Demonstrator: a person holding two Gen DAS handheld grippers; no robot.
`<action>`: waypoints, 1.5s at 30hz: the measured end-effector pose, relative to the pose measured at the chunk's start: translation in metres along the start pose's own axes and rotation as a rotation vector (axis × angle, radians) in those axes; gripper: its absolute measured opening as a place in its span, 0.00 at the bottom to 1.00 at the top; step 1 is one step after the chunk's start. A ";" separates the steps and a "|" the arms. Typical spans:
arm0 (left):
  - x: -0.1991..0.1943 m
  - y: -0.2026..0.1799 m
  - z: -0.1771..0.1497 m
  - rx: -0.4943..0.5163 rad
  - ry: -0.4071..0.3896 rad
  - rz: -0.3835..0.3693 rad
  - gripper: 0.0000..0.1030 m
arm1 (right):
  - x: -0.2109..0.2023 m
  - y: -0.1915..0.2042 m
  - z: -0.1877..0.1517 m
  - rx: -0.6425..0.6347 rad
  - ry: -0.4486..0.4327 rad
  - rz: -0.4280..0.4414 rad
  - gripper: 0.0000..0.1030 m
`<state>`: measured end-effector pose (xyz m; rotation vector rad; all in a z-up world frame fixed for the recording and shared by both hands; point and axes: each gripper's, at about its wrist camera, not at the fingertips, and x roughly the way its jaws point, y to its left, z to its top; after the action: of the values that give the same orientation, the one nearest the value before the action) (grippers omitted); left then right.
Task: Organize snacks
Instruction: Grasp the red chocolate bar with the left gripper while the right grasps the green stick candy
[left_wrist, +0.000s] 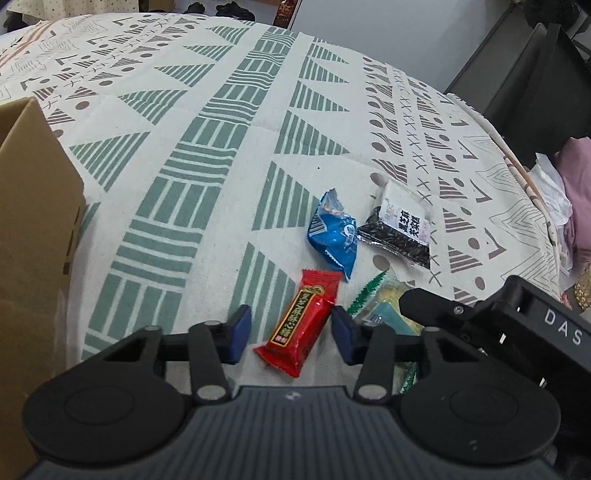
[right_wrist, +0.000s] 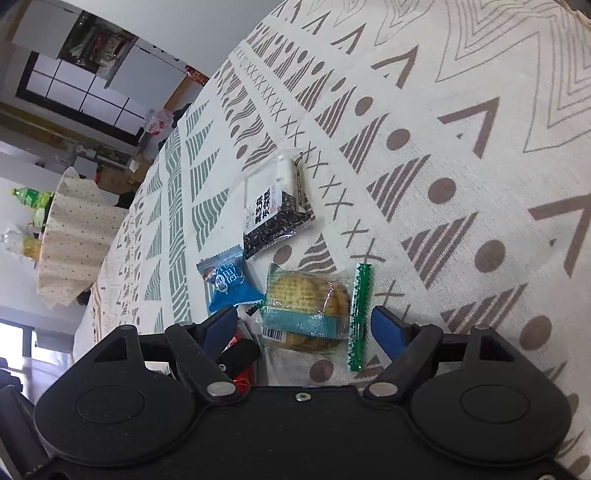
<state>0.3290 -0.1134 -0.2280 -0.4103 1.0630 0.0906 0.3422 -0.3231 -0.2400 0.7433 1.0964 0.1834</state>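
Observation:
A red snack bar (left_wrist: 301, 326) lies on the patterned tablecloth between the open blue pads of my left gripper (left_wrist: 291, 334), which is low over it. A blue packet (left_wrist: 334, 234) and a black-and-white sesame packet (left_wrist: 400, 223) lie just beyond. A green-edged biscuit packet (left_wrist: 384, 306) lies to the right, partly under my right gripper's black body (left_wrist: 517, 325). In the right wrist view my right gripper (right_wrist: 306, 326) is open around the biscuit packet (right_wrist: 310, 306). The blue packet (right_wrist: 229, 288) and sesame packet (right_wrist: 273, 206) lie beyond it.
A cardboard box (left_wrist: 33, 236) stands at the left of the table. The tablecloth (left_wrist: 221, 129) stretches far back. Black chairs (left_wrist: 524, 85) and pink cloth (left_wrist: 576, 192) are past the right edge. A second small table (right_wrist: 74, 236) with bottles stands farther off.

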 end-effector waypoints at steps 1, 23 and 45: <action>0.000 0.001 0.001 -0.005 0.004 -0.009 0.38 | 0.001 0.000 0.000 -0.003 0.000 -0.002 0.77; -0.049 0.024 0.007 -0.033 -0.050 0.024 0.22 | 0.011 0.024 -0.001 -0.143 -0.040 -0.120 0.44; -0.127 0.037 -0.010 -0.046 -0.135 0.036 0.22 | -0.048 0.019 -0.016 -0.057 -0.066 0.068 0.21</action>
<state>0.2485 -0.0670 -0.1332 -0.4211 0.9365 0.1726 0.3103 -0.3250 -0.1962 0.7310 0.9999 0.2458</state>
